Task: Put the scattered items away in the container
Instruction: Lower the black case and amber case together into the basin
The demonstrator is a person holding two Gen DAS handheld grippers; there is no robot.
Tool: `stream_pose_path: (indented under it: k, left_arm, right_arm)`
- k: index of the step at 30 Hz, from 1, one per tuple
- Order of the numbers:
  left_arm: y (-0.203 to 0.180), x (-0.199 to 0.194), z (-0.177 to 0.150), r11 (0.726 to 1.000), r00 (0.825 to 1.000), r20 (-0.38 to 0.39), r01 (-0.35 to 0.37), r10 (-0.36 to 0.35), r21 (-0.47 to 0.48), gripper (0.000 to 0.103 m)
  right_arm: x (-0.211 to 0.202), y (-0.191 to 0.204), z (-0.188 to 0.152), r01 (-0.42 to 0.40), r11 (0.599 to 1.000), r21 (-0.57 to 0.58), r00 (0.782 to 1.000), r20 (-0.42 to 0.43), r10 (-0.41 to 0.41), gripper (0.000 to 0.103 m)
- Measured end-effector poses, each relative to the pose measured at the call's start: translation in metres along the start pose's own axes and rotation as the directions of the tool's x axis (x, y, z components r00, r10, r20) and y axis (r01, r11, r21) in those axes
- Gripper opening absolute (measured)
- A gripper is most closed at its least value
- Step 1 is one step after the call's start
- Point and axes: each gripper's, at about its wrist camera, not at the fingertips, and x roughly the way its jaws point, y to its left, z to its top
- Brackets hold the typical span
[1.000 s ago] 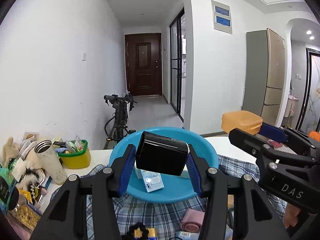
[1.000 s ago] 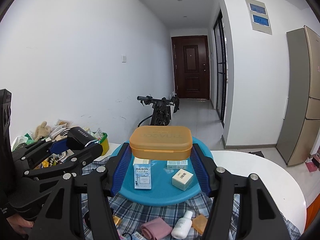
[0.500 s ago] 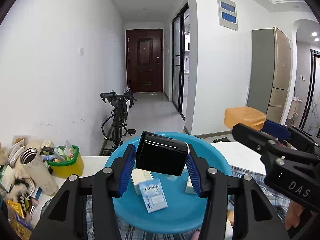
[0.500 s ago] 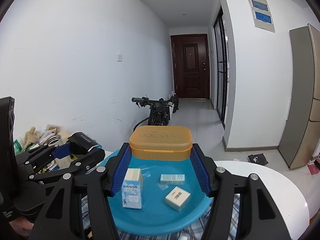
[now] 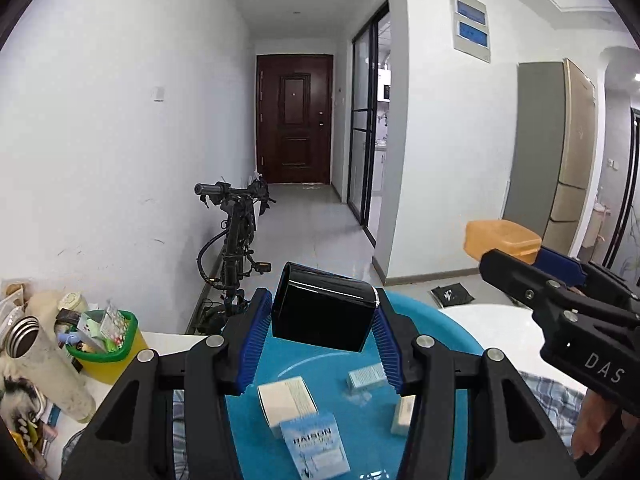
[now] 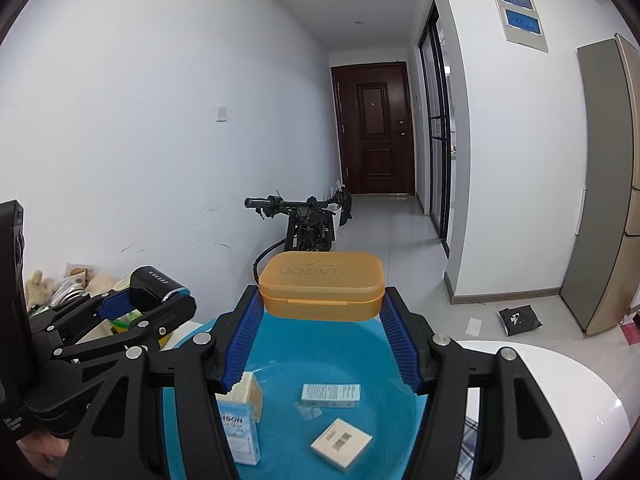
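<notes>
My left gripper (image 5: 320,340) is shut on a glossy black box (image 5: 324,316) and holds it above the blue basin (image 5: 460,340). My right gripper (image 6: 322,336) is shut on an orange plastic case (image 6: 322,284), held above the same basin (image 6: 344,356). In the basin lie a blue-and-white carton (image 6: 238,428), a small light-blue box (image 6: 330,396) and a beige box (image 6: 342,444). The right gripper with the orange case shows at the right of the left wrist view (image 5: 532,256). The left gripper with the black box shows at the left of the right wrist view (image 6: 132,308).
The basin stands on a white round table (image 6: 560,392) with a plaid cloth (image 5: 560,396). At the left are a green-and-yellow tub (image 5: 108,344) of small items, a metal-rimmed cup (image 5: 40,356) and plush toys (image 6: 36,284). A bicycle (image 6: 308,224) leans behind the table.
Both grippers have moved forward over the basin with their loads still held. The basin fills more of both views, and the cloth with the loose items on it has dropped out below.
</notes>
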Motion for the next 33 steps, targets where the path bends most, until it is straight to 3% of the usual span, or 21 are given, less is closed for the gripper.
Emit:
stream_pose_path:
  k: [7, 14, 19, 28, 33]
  left_arm:
    - [0.02, 0.027, -0.014, 0.999, 0.999, -0.049, -0.007, 0.004, -0.042, 0.052]
    - [0.024, 0.027, -0.014, 0.999, 0.999, -0.038, -0.028, 0.027, -0.032, 0.052]
    - [0.024, 0.04, -0.019, 1.0, 0.996, -0.089, -0.02, 0.018, -0.023, 0.052]
    - [0.034, 0.077, -0.033, 0.998, 0.976, -0.219, -0.006, -0.007, -0.063, 0.052]
    - [0.035, 0.092, -0.041, 0.998, 0.957, -0.29, 0.006, -0.024, -0.063, 0.052]
  right_arm:
    - [0.019, -0.008, -0.007, -0.003, 1.0, 0.017, 0.999, -0.036, 0.004, 0.059]
    - [0.026, -0.01, -0.008, -0.002, 1.0, 0.011, 0.999, -0.051, 0.002, 0.059]
    - [0.04, -0.01, -0.013, 0.002, 1.0, 0.003, 0.996, -0.094, -0.001, 0.059]
    - [0.078, -0.014, -0.032, -0.021, 1.0, 0.011, 0.972, -0.234, 0.023, 0.059]
    - [0.098, -0.016, -0.045, -0.04, 0.999, 0.018, 0.948, -0.316, 0.044, 0.059]
